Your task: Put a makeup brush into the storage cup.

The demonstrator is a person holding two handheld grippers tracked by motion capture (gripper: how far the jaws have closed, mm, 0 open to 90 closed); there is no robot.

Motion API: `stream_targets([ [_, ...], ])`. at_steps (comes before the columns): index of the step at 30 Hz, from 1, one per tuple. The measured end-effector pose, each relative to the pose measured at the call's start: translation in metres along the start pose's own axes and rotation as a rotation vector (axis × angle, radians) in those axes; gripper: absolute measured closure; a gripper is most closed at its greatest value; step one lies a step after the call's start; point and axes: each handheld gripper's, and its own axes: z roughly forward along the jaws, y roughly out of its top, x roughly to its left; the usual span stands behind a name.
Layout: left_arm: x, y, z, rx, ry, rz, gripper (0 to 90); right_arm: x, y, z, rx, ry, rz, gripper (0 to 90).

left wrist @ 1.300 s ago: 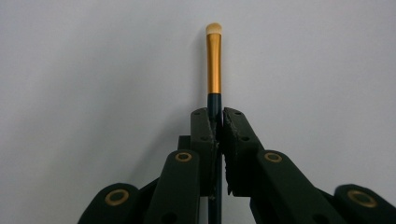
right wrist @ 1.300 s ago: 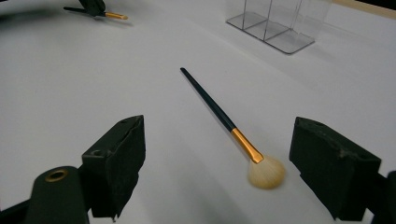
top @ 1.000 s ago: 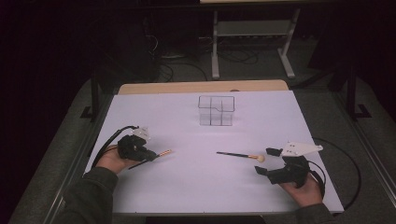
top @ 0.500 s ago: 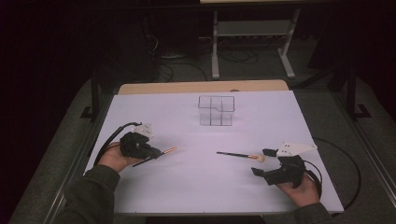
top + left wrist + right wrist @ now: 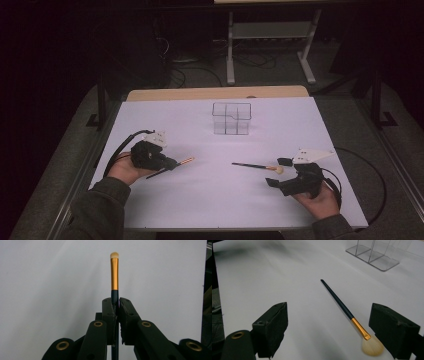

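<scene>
Pinching a slim brush, left gripper jaws; right gripper jaws spread wide around fan brush.

The high view is dim and grainy, its surroundings nearly black, with only the white table evenly lit. The left gripper view is sharp and shadow-free. The right gripper view blurs at its far left, with soft shadows near the jaws.
</scene>
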Motion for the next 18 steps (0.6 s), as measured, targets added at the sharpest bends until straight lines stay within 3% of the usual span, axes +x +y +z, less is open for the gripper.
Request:
stream_targets([
  [7,-0.006,0.006,0.002,-0.008,-0.011,0.032,83.5,0.003,0.007,0.002,0.002,0.017,-0.016,14.7],
  [18,-0.013,0.014,0.001,-0.035,-0.03,0.046,83.4,0.006,0.022,0.009,0.015,0.054,-0.038,14.7],
])
